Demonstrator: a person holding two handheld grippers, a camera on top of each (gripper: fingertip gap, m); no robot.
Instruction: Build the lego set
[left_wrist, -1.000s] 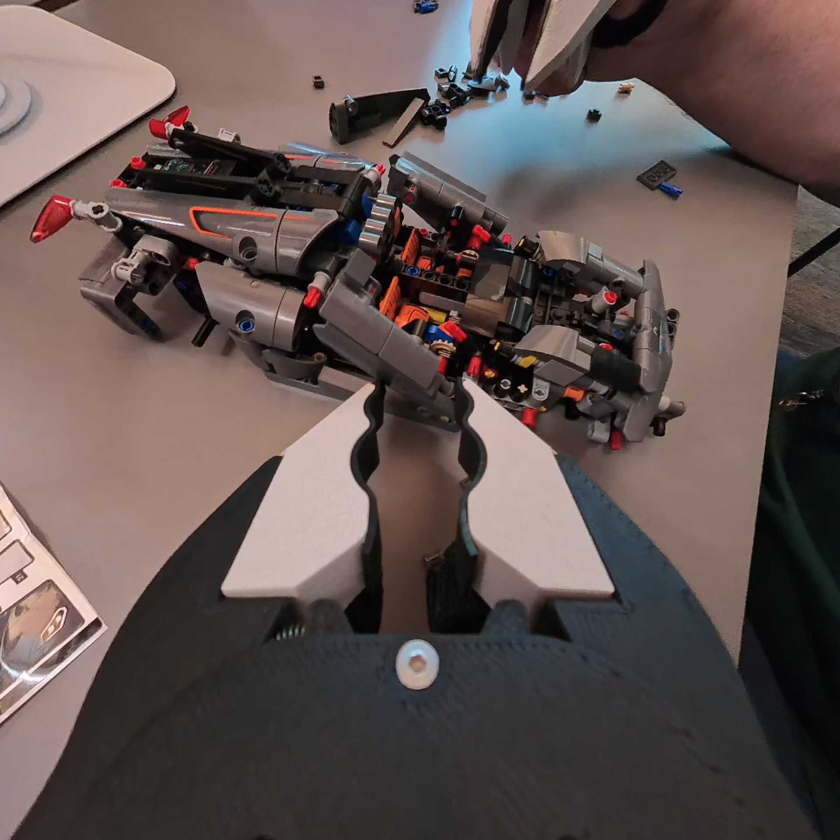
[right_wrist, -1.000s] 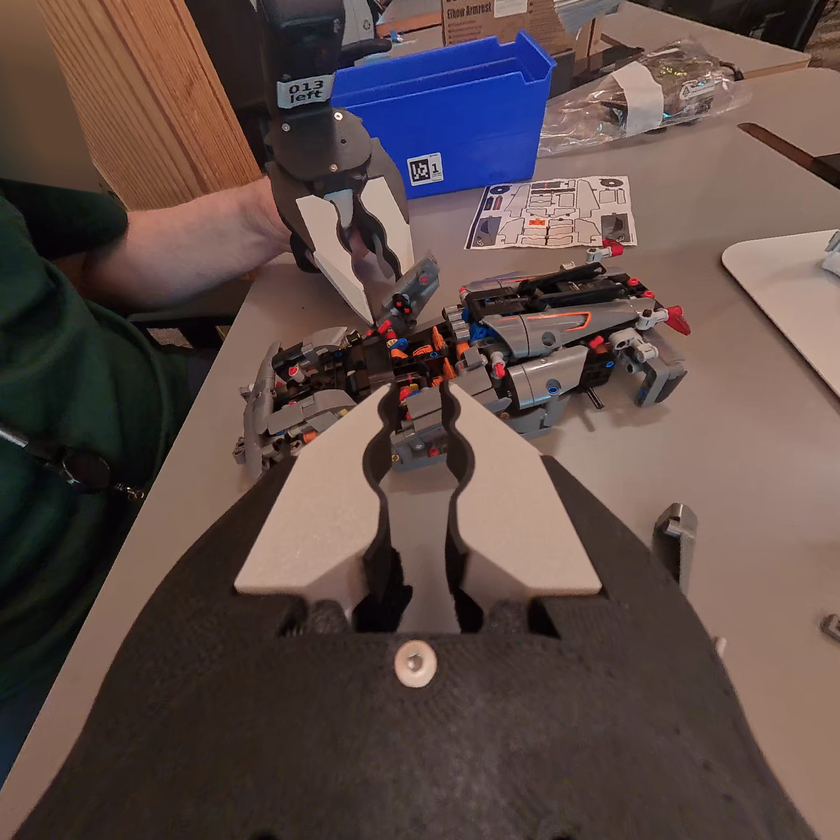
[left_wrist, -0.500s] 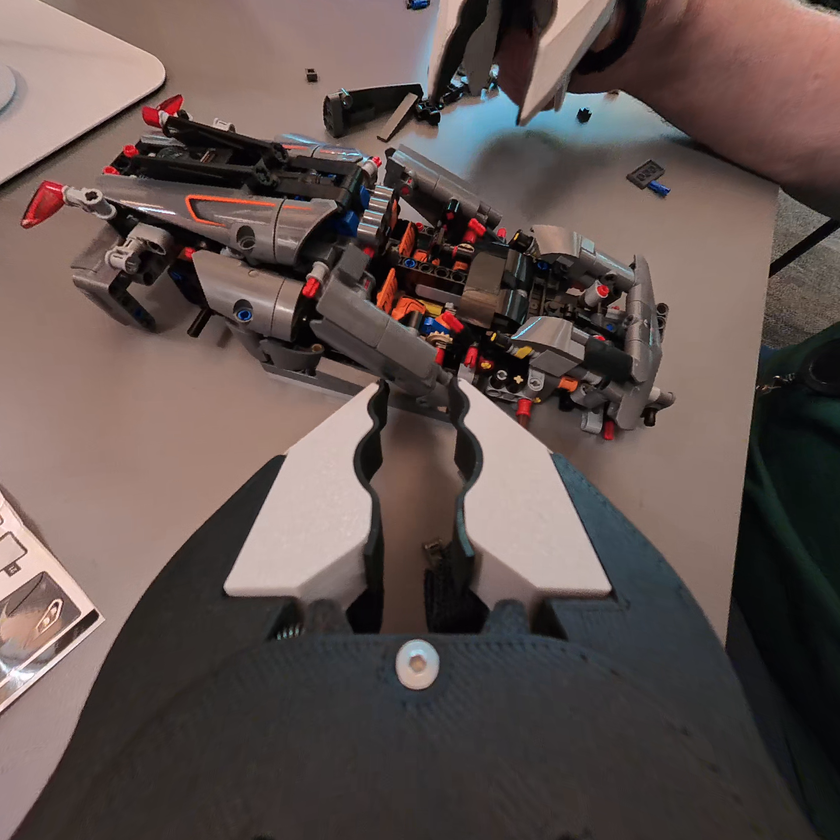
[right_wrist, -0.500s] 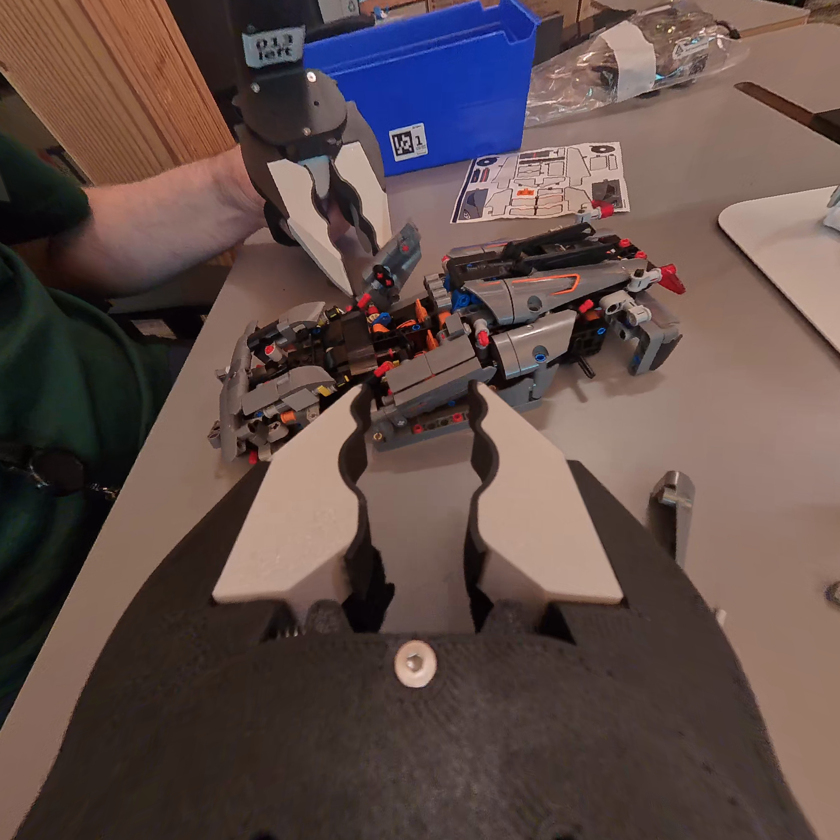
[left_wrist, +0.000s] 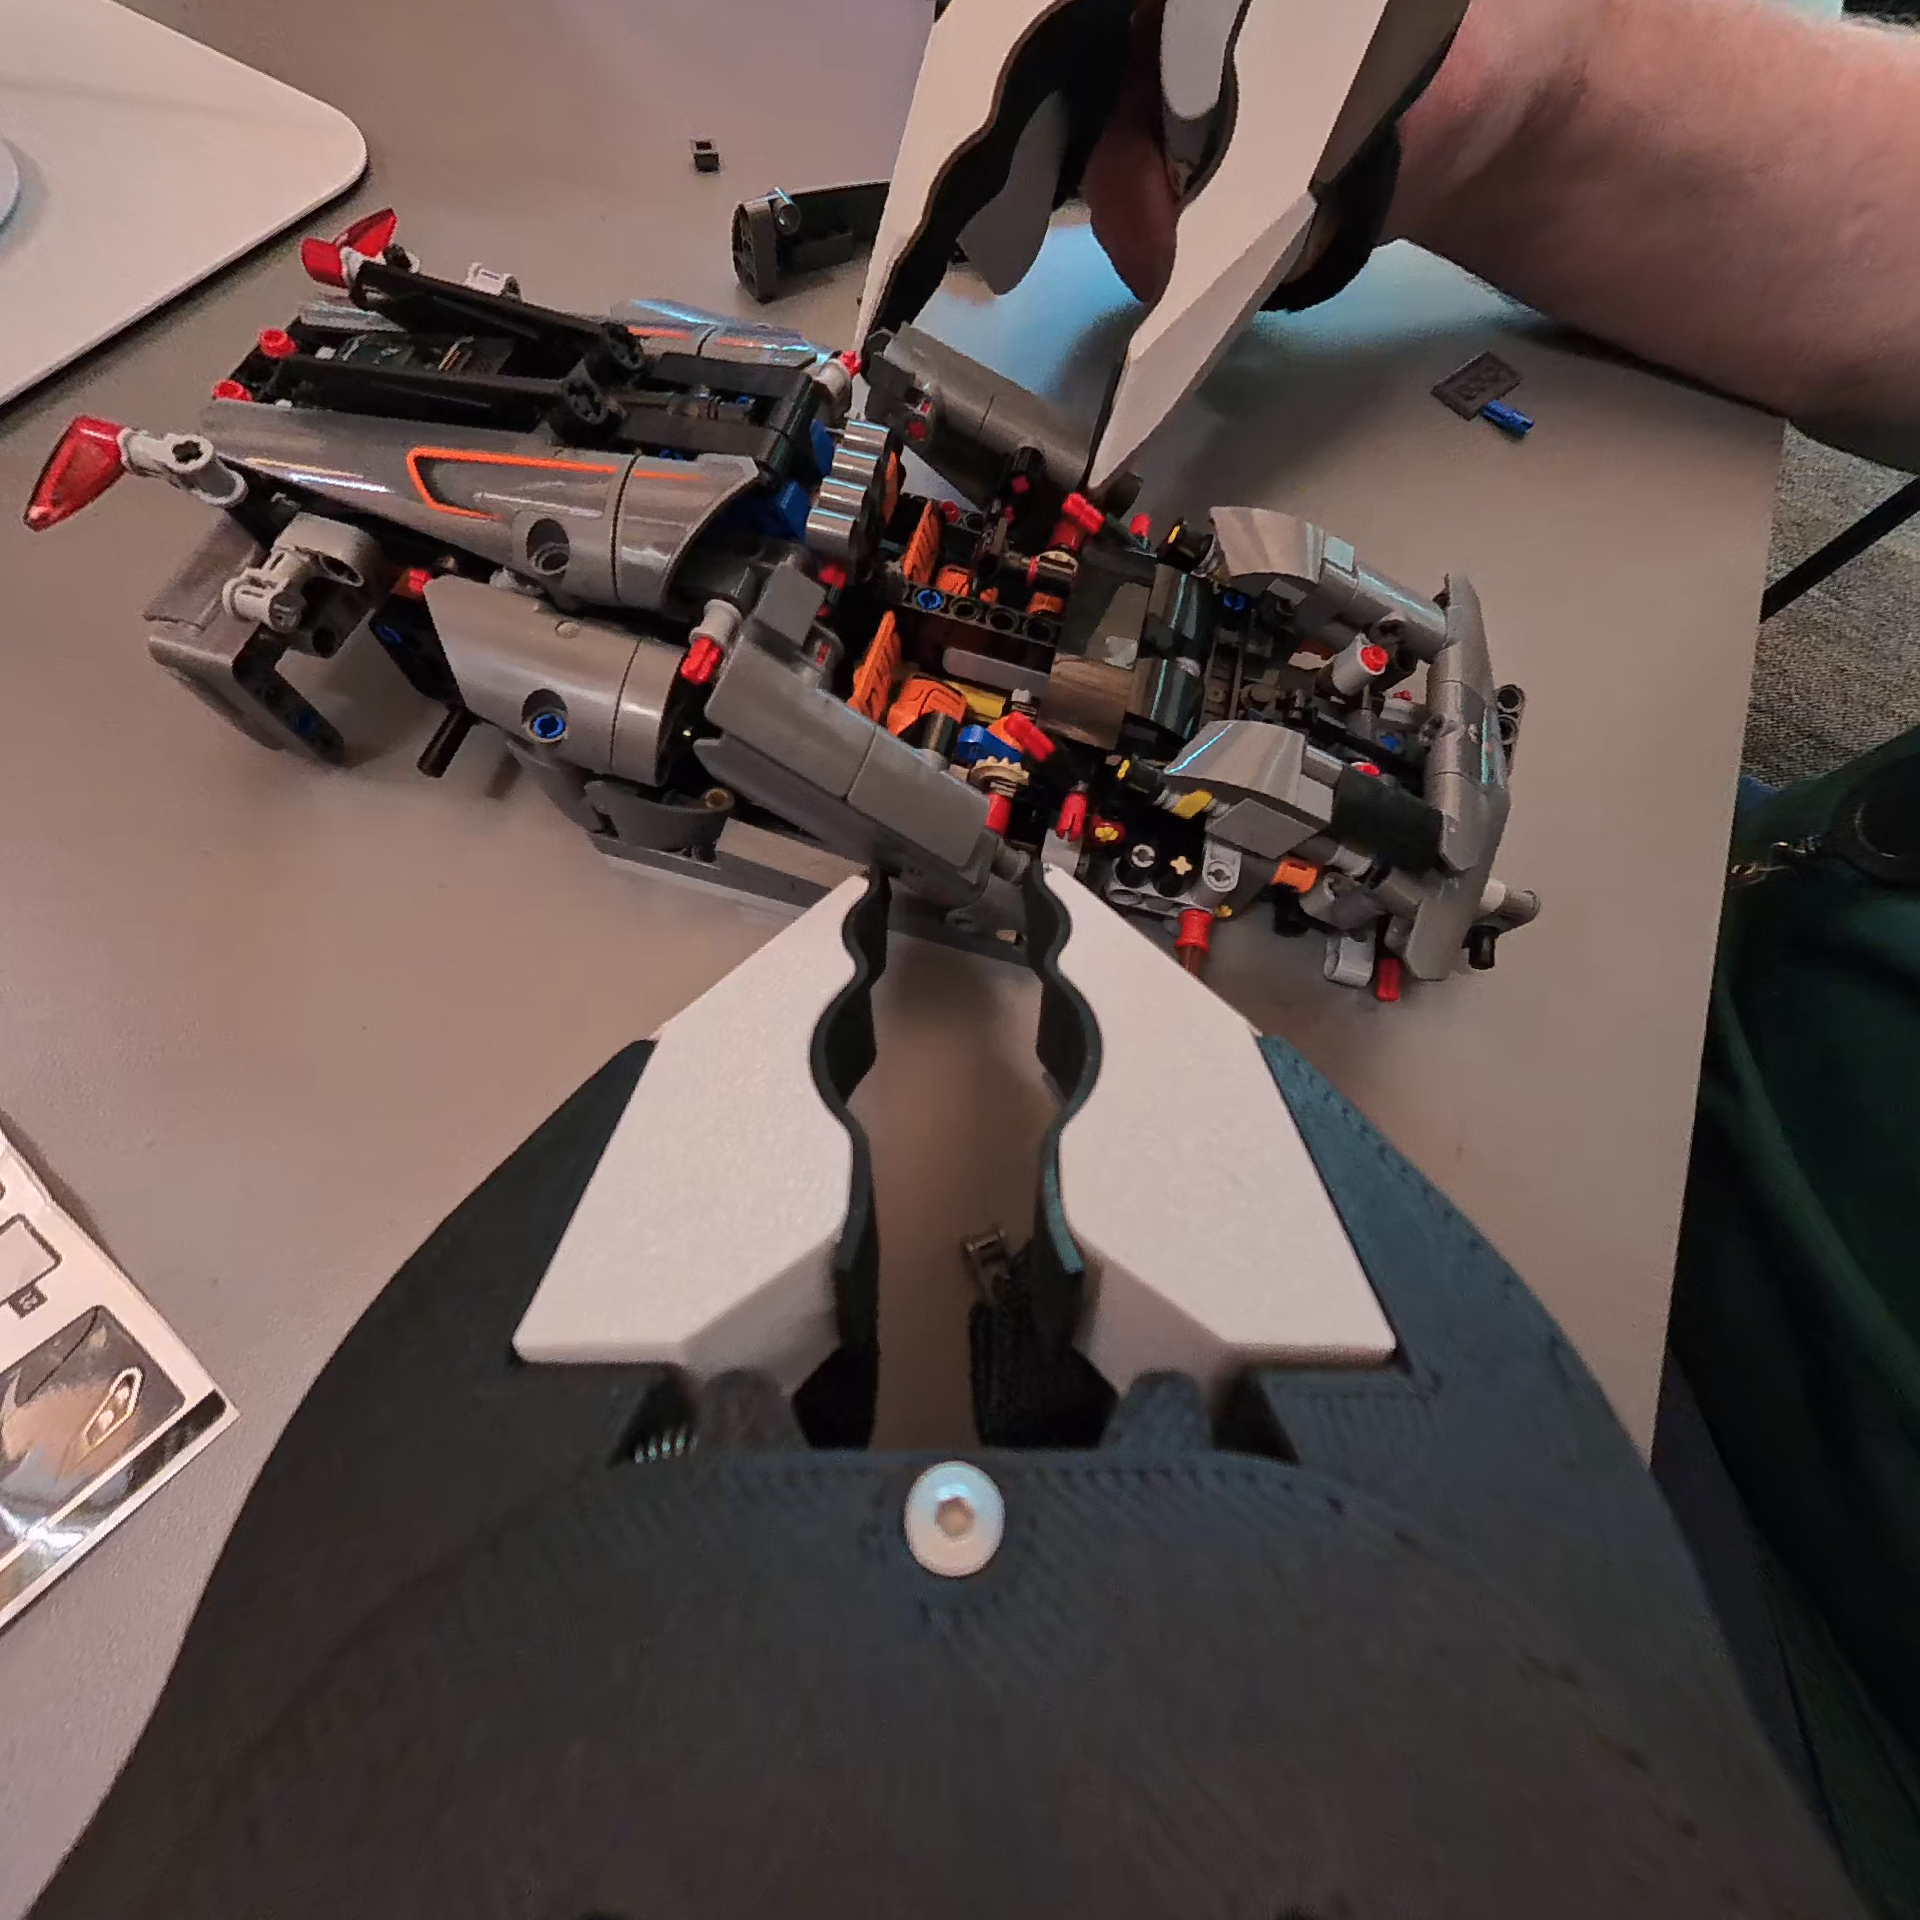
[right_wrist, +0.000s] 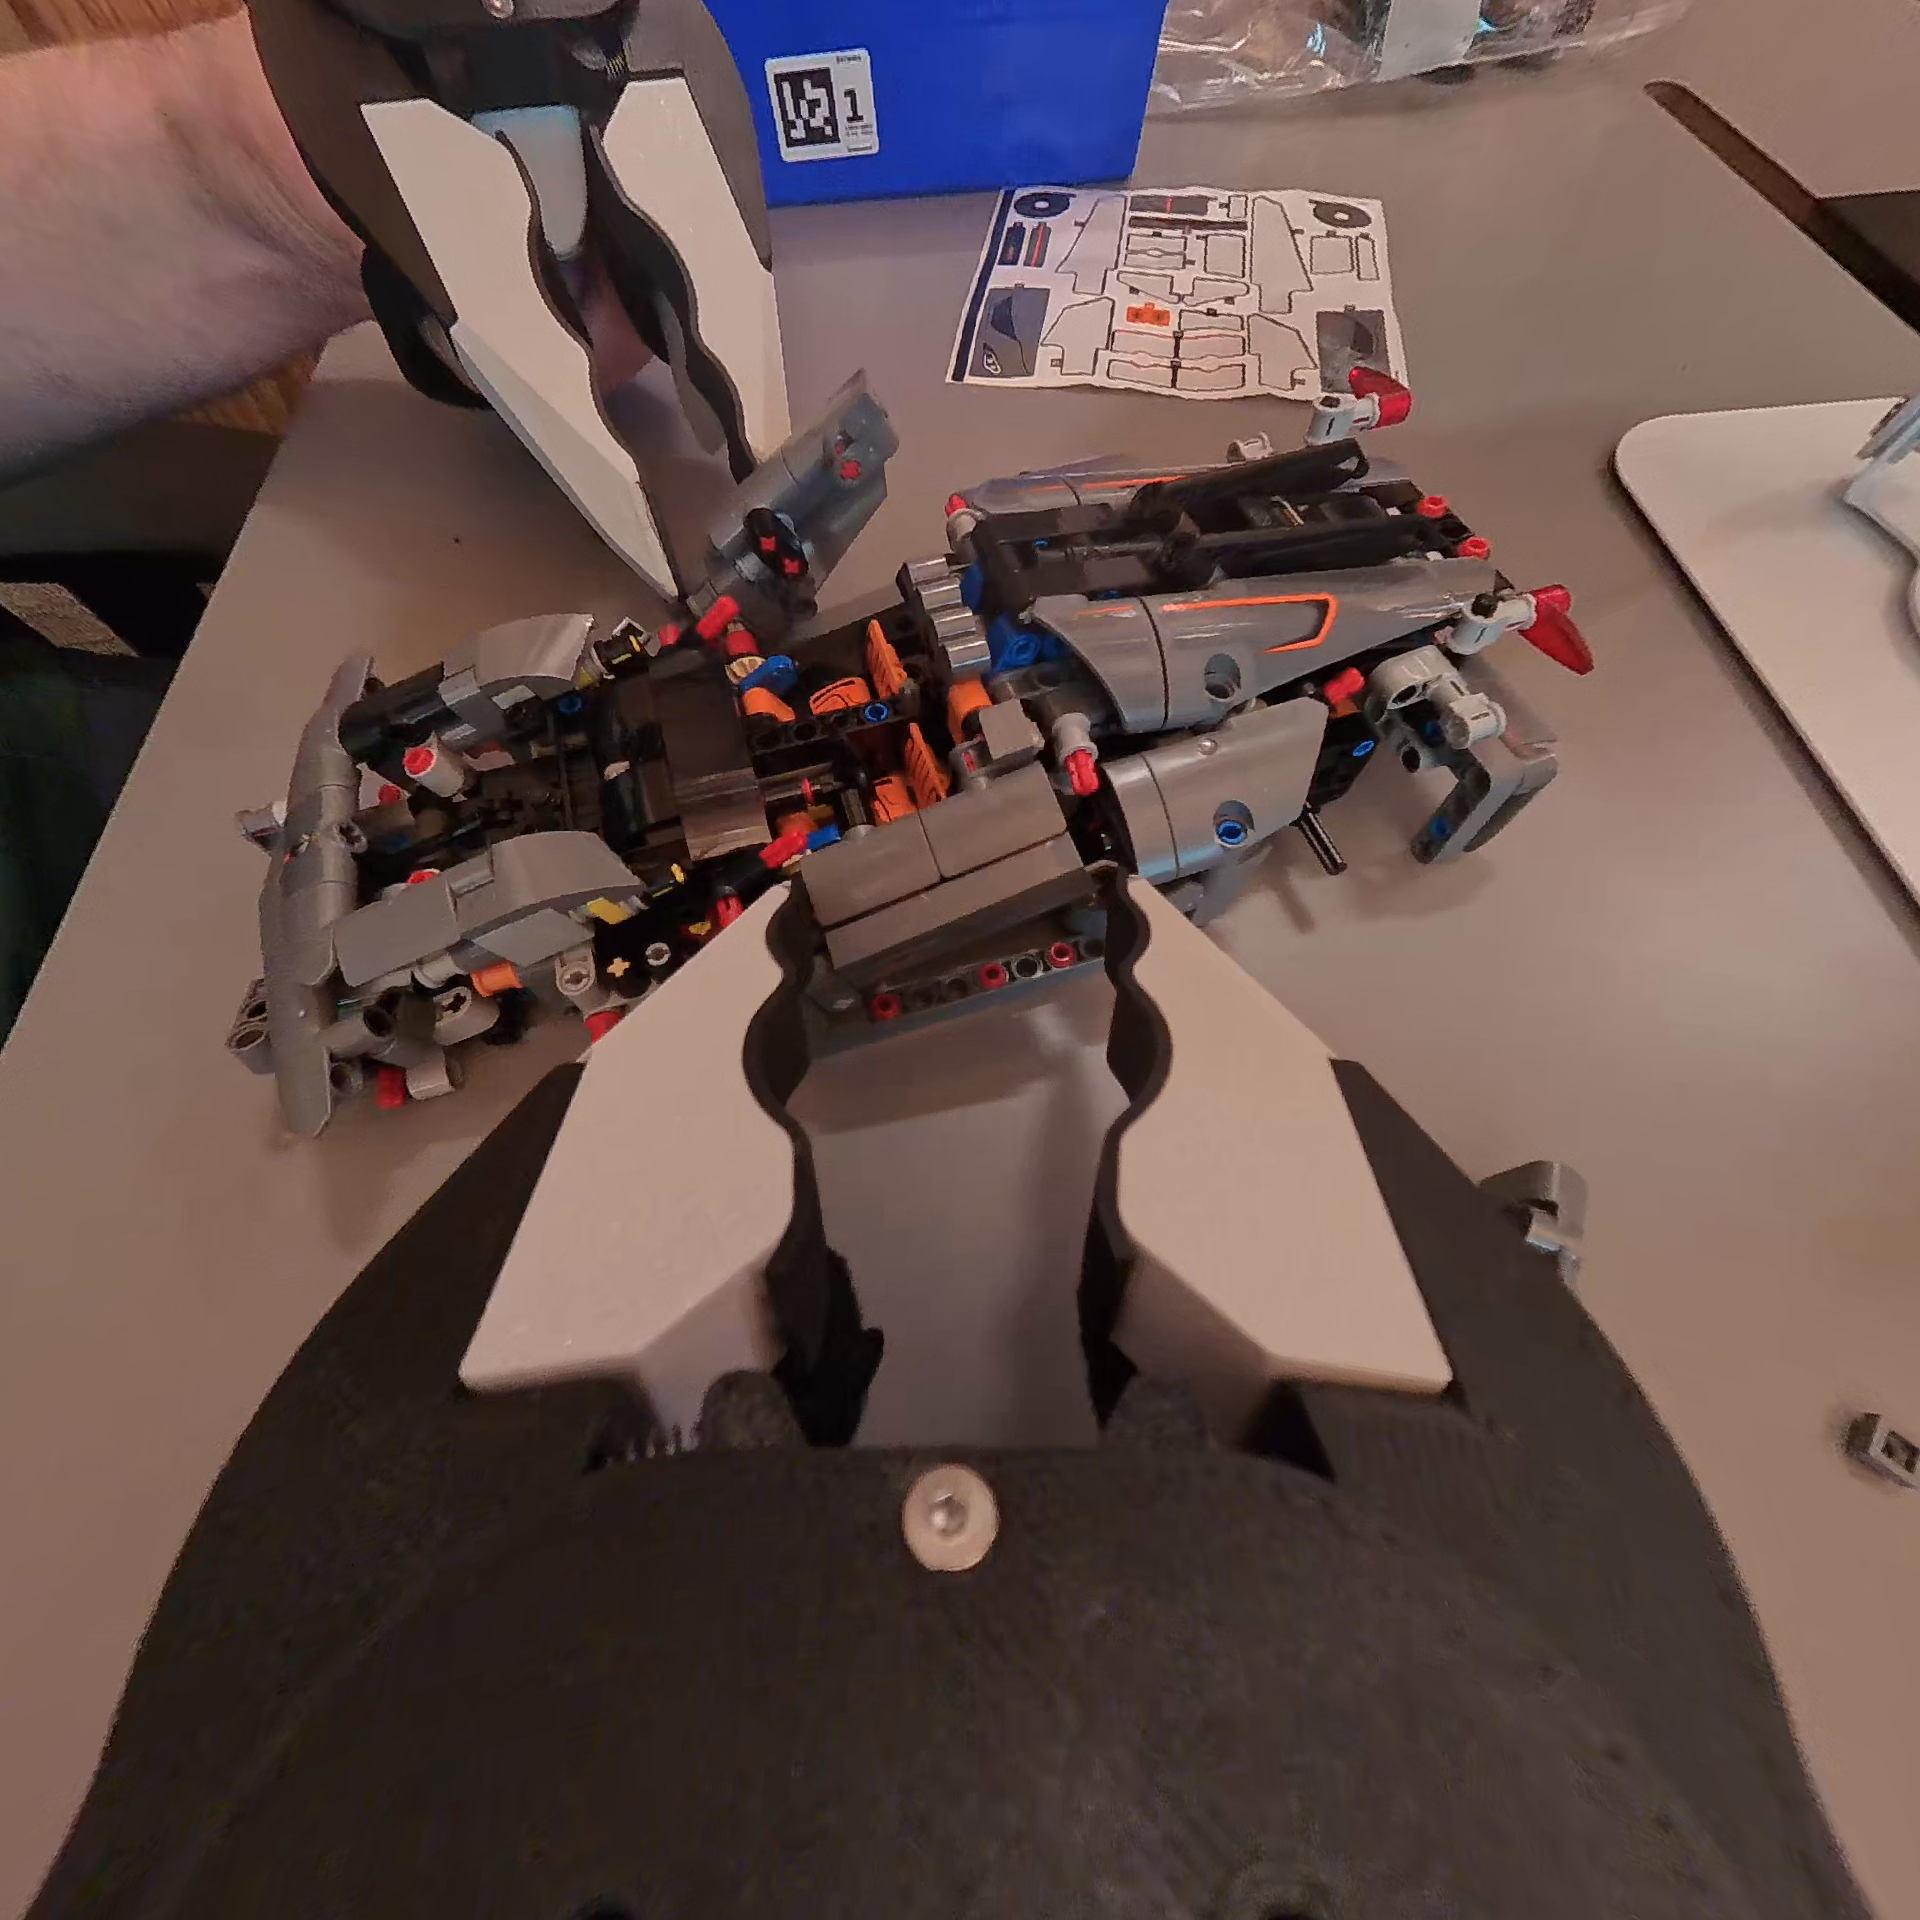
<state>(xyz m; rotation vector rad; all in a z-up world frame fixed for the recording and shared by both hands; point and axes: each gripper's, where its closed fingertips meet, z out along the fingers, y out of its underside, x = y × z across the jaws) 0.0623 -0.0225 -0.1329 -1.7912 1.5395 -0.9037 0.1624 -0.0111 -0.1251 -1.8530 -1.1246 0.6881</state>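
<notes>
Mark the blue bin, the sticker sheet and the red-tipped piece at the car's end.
blue bin (right_wrist: 997, 114), right wrist view, front wall.
sticker sheet (right_wrist: 1184, 291), right wrist view, sheet centre.
red-tipped piece (left_wrist: 78, 483), left wrist view, red tip.

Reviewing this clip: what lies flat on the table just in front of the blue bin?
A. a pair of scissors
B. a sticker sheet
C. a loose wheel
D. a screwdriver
B: in the right wrist view a white sticker sheet lies flat on the grey table just in front of the blue bin, beyond the lego car.
</notes>
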